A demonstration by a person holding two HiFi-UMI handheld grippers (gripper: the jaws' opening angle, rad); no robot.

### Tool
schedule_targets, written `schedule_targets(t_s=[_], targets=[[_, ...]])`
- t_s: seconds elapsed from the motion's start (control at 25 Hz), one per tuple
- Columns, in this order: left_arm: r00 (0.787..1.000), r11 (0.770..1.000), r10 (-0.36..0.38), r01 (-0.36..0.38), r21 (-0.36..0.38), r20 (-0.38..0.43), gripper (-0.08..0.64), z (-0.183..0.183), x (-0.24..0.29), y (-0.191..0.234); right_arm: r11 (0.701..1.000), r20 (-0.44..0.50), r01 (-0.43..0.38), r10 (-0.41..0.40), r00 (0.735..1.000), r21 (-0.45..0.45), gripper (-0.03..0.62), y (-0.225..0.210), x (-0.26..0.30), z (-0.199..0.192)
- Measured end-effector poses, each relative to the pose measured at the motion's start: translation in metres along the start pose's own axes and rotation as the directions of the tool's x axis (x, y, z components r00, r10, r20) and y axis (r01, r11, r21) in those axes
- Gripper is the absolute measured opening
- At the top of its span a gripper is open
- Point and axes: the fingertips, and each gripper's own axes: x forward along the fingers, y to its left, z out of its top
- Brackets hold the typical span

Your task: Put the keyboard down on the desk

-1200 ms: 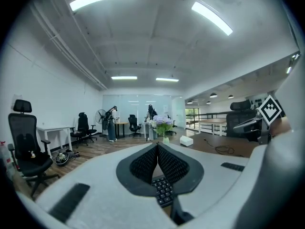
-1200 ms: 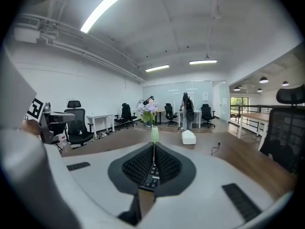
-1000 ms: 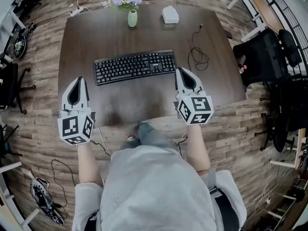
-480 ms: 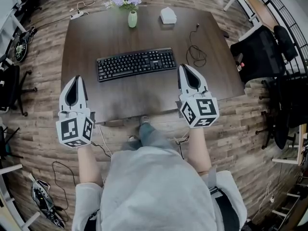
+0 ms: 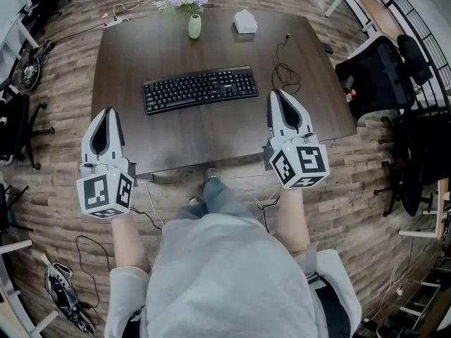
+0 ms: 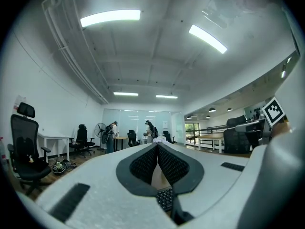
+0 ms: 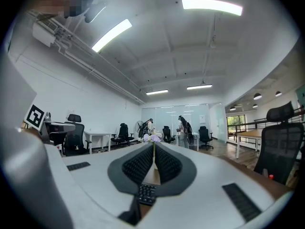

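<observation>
A black keyboard (image 5: 201, 89) lies flat on the dark wooden desk (image 5: 204, 139), with neither gripper touching it. My left gripper (image 5: 108, 110) hovers over the desk's front left edge, left of and nearer than the keyboard, jaws shut and empty. My right gripper (image 5: 276, 92) is just off the keyboard's right end, also shut with nothing in it. In the left gripper view the closed pads (image 6: 147, 161) meet, and a corner of the keyboard (image 6: 165, 198) shows below them. The right gripper view shows the same: closed pads (image 7: 164, 162) above keyboard keys (image 7: 146, 193).
At the desk's far edge stand a green vase with purple flowers (image 5: 194, 25) and a white box (image 5: 244, 21). A coiled black cable (image 5: 285, 74) lies on the desk's right side. A black office chair (image 5: 380, 69) stands to the right. Cables trail on the floor.
Both grippers have drawn outward and back from the keyboard, the right one opening a gap from its right end. The keyboard stays flat on the desk.
</observation>
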Motion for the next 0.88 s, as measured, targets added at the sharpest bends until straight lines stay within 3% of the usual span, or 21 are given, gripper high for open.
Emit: schedule_targets(t_s=[0.88], targets=[[0.999,1.000,0.018,-0.017,-0.007,0.045,0.011,0.019,-0.029,0.005,0.999,0.078,0.013,-0.009,0.997,-0.045,0.015,0.015,-0.030,0.028]])
